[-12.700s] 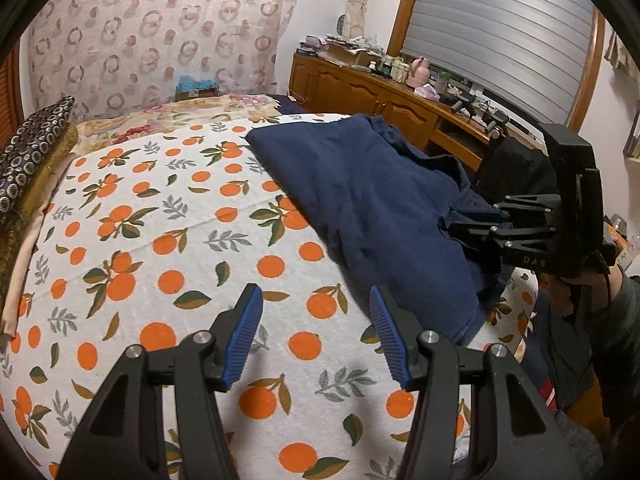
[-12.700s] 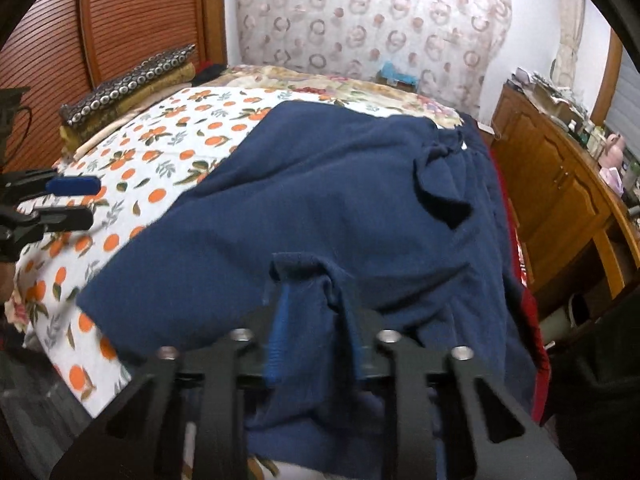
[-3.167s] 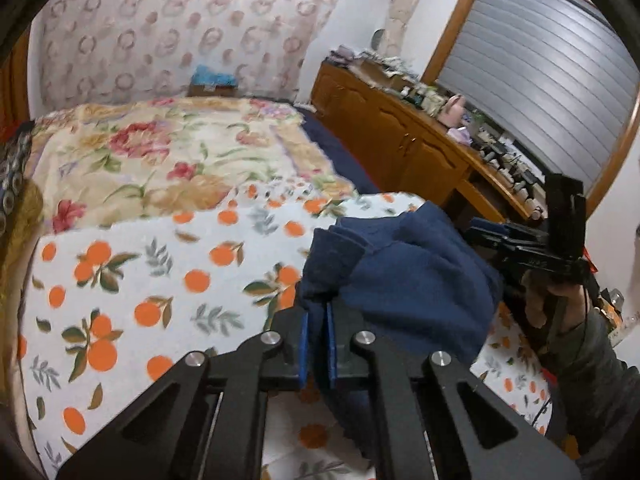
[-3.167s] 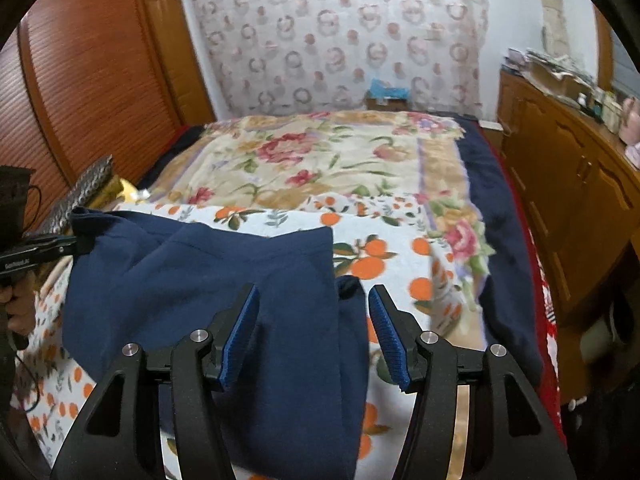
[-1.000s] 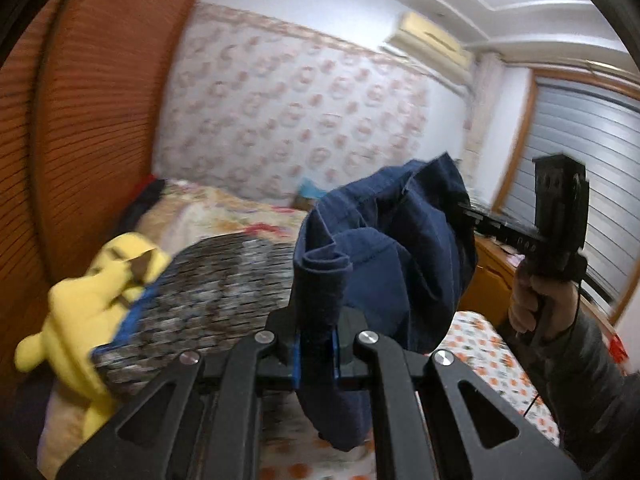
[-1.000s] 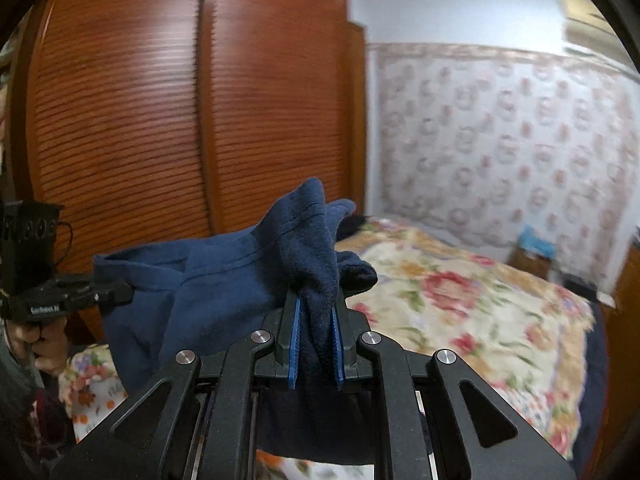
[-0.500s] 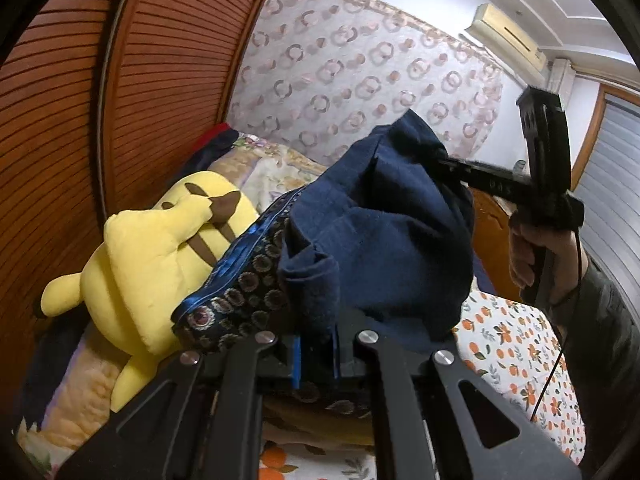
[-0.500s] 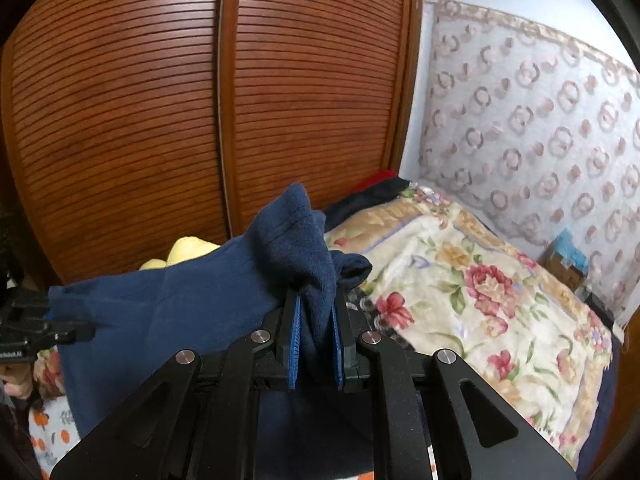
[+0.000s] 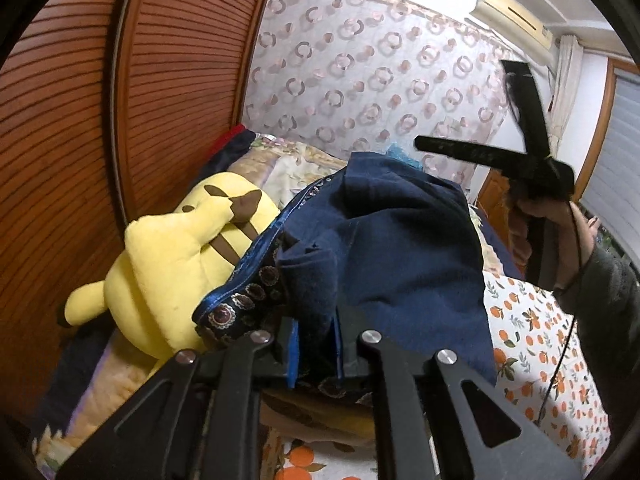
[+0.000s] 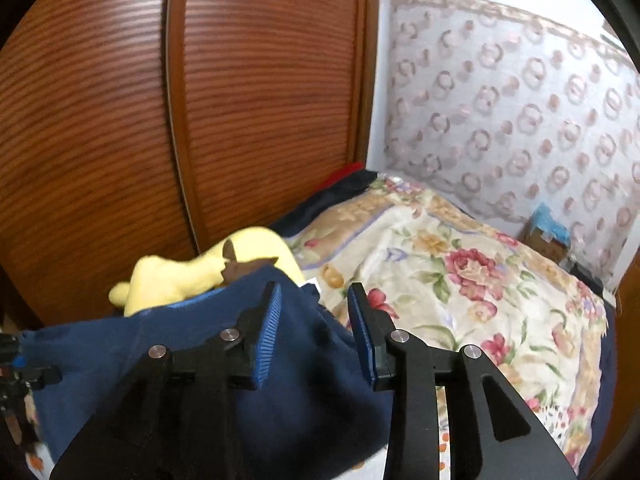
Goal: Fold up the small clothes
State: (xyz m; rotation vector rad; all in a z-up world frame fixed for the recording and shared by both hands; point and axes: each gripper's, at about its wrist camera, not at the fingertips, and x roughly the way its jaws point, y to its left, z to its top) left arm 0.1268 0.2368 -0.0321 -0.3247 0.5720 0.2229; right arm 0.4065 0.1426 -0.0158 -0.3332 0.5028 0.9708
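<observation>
Left tool (image 9: 314, 346) pinches a fold of the blue garment (image 9: 404, 248), which lies on a patterned cushion (image 9: 240, 300) beside a yellow plush toy (image 9: 176, 256) by the wooden wardrobe (image 9: 80, 120). Right tool (image 10: 315, 336) hangs with its jaws apart over the cloth's far end, holding nothing. Only the right view shows the flowered bedspread (image 10: 460, 280); only the left view shows the orange-print sheet (image 9: 532, 320) and an air conditioner (image 9: 516, 12). No writing can be read

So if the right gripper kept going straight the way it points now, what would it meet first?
Most likely the navy garment, whose raised fold lies between the open fingers of the right gripper. Past that fold comes the floral bedspread, with the yellow plush toy off to the left. Depth is hard to judge.
</observation>
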